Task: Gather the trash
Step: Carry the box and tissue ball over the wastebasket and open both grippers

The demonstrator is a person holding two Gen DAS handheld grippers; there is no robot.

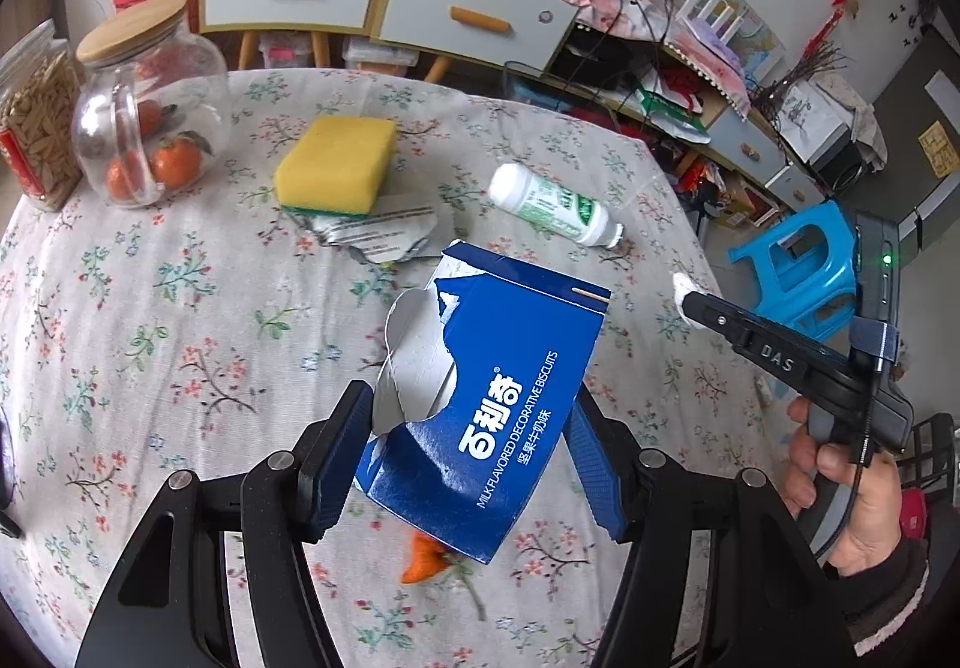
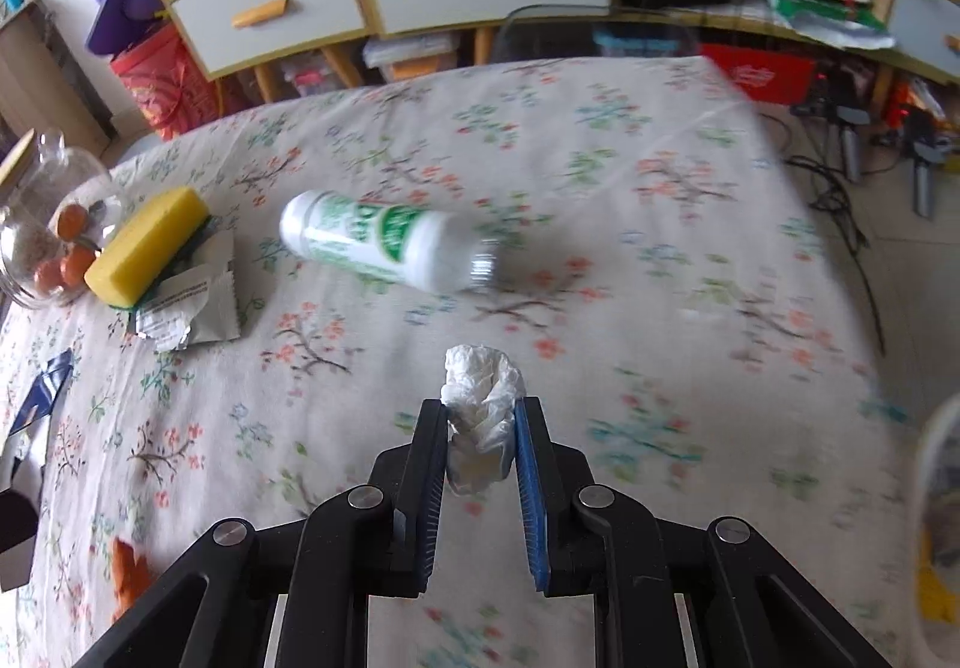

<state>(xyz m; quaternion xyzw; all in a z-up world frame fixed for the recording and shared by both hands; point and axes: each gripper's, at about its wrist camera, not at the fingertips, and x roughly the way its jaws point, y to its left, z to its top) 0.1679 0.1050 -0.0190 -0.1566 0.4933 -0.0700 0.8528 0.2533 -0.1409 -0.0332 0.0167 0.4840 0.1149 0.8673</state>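
the tissue (image 2: 483,416) is pinched in the right gripper (image 2: 480,428), lifted off the worktop (image 2: 600,176); soft and light, it crushes easily. the left gripper (image 1: 465,446) clamps the torn blue box (image 1: 480,404) by its sides; thin card, likely to buckle. the bottle (image 2: 384,242) and wrapper (image 2: 186,308) lie beyond; take the slippery bottle mid-body.
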